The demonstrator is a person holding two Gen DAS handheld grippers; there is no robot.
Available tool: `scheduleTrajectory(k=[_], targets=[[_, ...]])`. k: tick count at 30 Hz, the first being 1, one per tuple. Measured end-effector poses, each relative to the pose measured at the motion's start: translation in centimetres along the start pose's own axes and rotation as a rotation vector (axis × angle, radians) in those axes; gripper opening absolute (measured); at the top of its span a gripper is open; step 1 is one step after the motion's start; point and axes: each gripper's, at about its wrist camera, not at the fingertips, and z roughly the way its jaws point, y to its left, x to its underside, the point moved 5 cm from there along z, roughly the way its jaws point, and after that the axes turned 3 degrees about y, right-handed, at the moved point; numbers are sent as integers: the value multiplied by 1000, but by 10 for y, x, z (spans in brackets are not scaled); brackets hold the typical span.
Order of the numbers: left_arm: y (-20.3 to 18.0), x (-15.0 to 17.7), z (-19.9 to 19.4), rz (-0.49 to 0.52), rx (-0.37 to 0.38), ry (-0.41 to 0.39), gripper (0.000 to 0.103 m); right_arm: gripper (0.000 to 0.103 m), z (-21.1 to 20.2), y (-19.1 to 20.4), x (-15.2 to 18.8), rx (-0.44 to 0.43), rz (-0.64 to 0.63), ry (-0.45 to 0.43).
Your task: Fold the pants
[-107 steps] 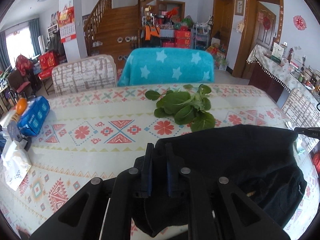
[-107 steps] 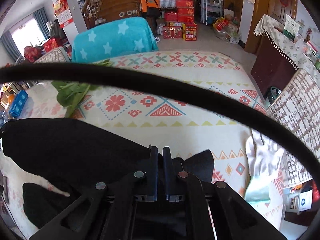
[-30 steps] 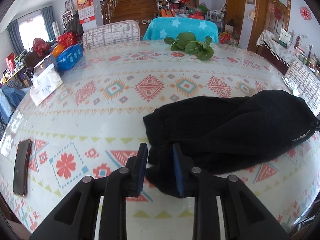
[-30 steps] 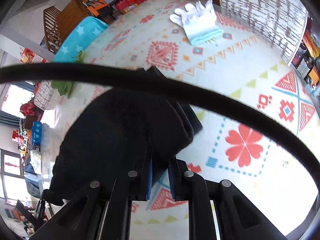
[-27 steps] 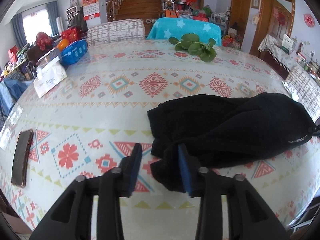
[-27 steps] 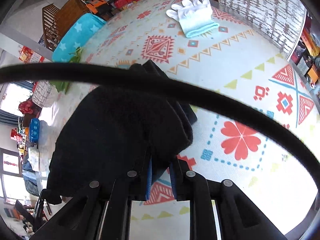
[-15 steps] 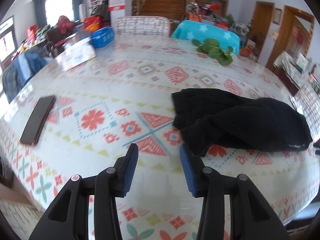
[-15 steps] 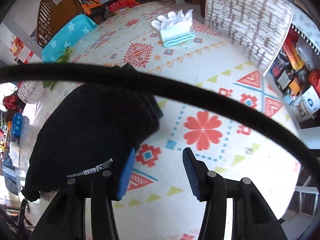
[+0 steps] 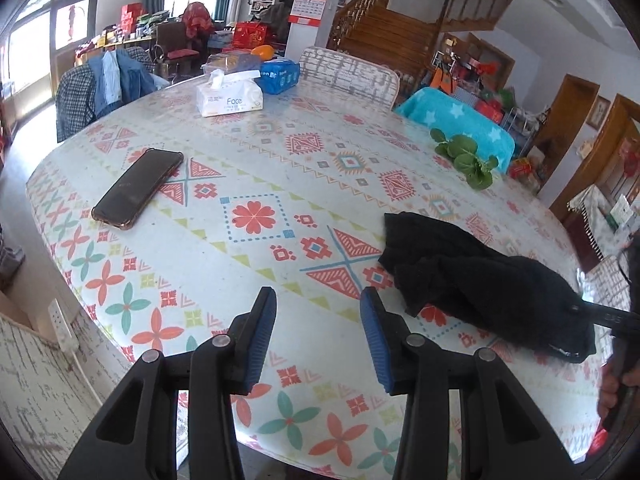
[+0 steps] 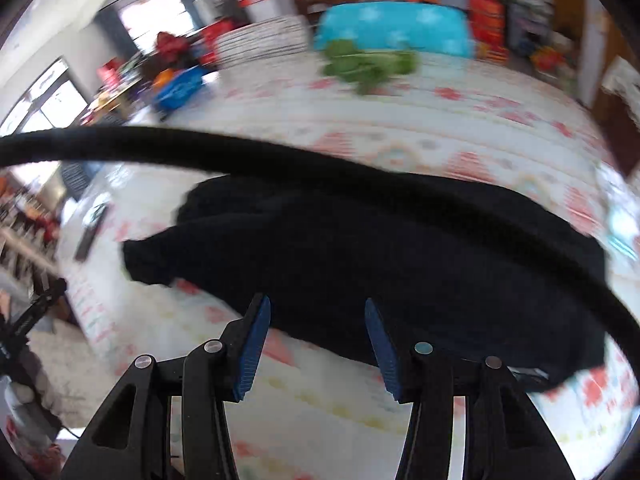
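The black pants (image 9: 480,284) lie folded in a bundle on the patterned tablecloth (image 9: 256,216), at the right of the left wrist view. My left gripper (image 9: 318,304) is open and empty, above the tablecloth to the left of the pants and apart from them. In the blurred right wrist view the pants (image 10: 380,248) fill the middle. My right gripper (image 10: 318,312) is open and empty, its fingertips over the near edge of the pants. A black cable (image 10: 280,160) arcs across that view.
A black phone (image 9: 138,188) lies at the table's left. A tissue pack (image 9: 230,98) and a blue pack (image 9: 280,74) stand at the far side. Green leaves (image 9: 468,158) lie at the far right. Chairs (image 9: 350,76) ring the table.
Both grippers have let go of the pants and opened wide. The left one has pulled back to the left, away from the bundle. The right one has swung round over the pants' edge.
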Motion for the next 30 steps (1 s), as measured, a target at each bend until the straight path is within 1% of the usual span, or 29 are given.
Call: scheduleTrajectory(k=[4,7,11,14,19,20,22,24,25,27,30], targets=[[7,-2,3,-12,11,9,43,54,27,43,-20,-29,-100,52],[17,-5,13,-26,0,41,43,54,43,63,-30,-19,-174,63],[29,-15,22,-54,30,73,43,54,62,76,-45,-19,-180,87],[34,-21,33,-73,56,98,43,54,66,87,-56,-29,-182,85],[31,-23,54,-90,93,134,43,54,84,113,-76,-7,-243,98],[29,-23,58,-93,100,141,43,54,93,118,-80,4,-241,108],[27,-23,63,-93,112,154,43,53,104,121,-82,-4,-226,127],[25,-23,66,-90,120,160,43,48,118,128,-73,-43,-208,186],[26,-24,67,-90,120,160,43,48,124,133,-62,-72,-210,233],[27,-24,68,-98,122,160,43,48,130,148,-26,-97,-290,341],[35,-28,68,-114,121,152,43,48,125,164,19,-157,-393,478]])
